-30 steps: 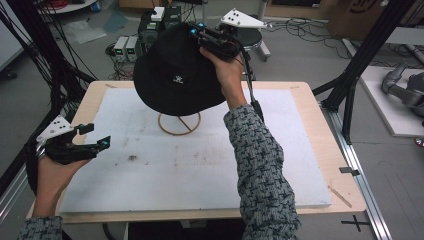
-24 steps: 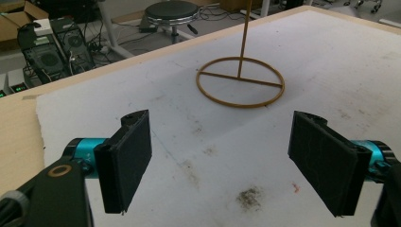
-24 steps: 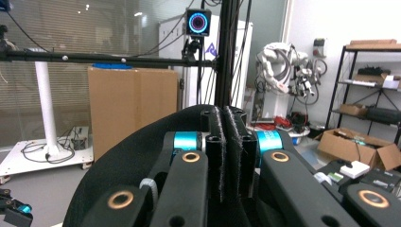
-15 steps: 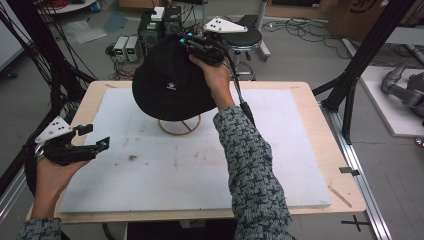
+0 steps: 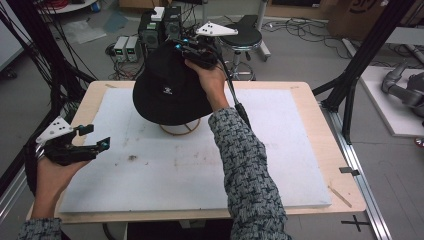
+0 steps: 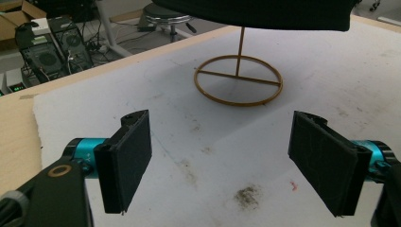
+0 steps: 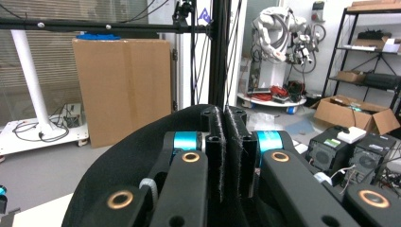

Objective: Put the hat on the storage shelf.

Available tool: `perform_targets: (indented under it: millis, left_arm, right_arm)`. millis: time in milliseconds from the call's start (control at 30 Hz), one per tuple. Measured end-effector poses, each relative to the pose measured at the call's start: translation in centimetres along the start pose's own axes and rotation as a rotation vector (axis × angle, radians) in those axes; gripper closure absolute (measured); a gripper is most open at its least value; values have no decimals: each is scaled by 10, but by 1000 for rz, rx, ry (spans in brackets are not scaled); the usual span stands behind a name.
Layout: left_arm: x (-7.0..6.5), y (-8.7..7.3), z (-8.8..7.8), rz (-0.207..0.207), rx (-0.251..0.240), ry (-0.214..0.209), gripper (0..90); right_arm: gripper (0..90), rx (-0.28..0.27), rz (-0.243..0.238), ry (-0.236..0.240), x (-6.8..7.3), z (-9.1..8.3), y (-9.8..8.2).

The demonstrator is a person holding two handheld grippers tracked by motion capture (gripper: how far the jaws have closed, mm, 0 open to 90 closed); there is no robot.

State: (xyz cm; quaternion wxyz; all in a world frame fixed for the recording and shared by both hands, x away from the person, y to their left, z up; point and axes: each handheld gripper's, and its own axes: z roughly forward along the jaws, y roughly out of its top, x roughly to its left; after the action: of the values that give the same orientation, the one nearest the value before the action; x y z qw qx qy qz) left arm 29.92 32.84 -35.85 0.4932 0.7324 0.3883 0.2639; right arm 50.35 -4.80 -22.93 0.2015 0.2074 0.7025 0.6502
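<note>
- Right hand-held gripper (image 5: 186, 49): jaws pinched tight together on the crown fabric of the black cloth bucket hat (image 5: 167, 95); in the right gripper view (image 7: 226, 156) the two pads sit nearly flush with black cloth squeezed between them.
- Gripper sits at the hat's top far side, the person's right hand (image 5: 209, 80) wrapped around the body, grey three-cornered plate on top, cable trailing down along the patterned grey knit sleeve (image 5: 247, 165).
- Hat: small white logo faces the camera in the high view, brim flared, tilted slightly; it hangs over the far-middle of the surface, above the thin gold wire stand with ring base (image 5: 179, 129).
- Left gripper view: hat brim (image 6: 255, 14) at the top edge; the stand's upright rod (image 6: 240, 49) runs up under it, ring base (image 6: 239, 80) flat on the white sheet. Cannot tell whether the hat rests on the rod top.
- Left hand-held gripper (image 5: 90, 139): jaws wide apart, nothing between them; held in the left hand (image 5: 52, 172) at the near-left edge, well apart from hat and stand, pads pointing toward the stand.
- Surface: white foam sheet (image 5: 280, 165) with dark smudges (image 6: 246, 195), lying on a light wooden table (image 5: 320, 125).
- Behind: black round stool (image 5: 247, 35), computer cases on the floor (image 5: 160, 25).
</note>
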Motion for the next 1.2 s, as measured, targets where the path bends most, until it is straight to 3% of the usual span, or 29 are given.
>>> perform_targets:
  millis: [733, 1200]
  left_arm:
    - [-1, 0, 1, 2, 5, -3, 226]
    - [-1, 1, 1, 4, 8, -5, 225]
  right_arm:
    - [859, 22, 35, -4, -1, 5, -17]
    - [745, 33, 48, -15, -1, 5, -19]
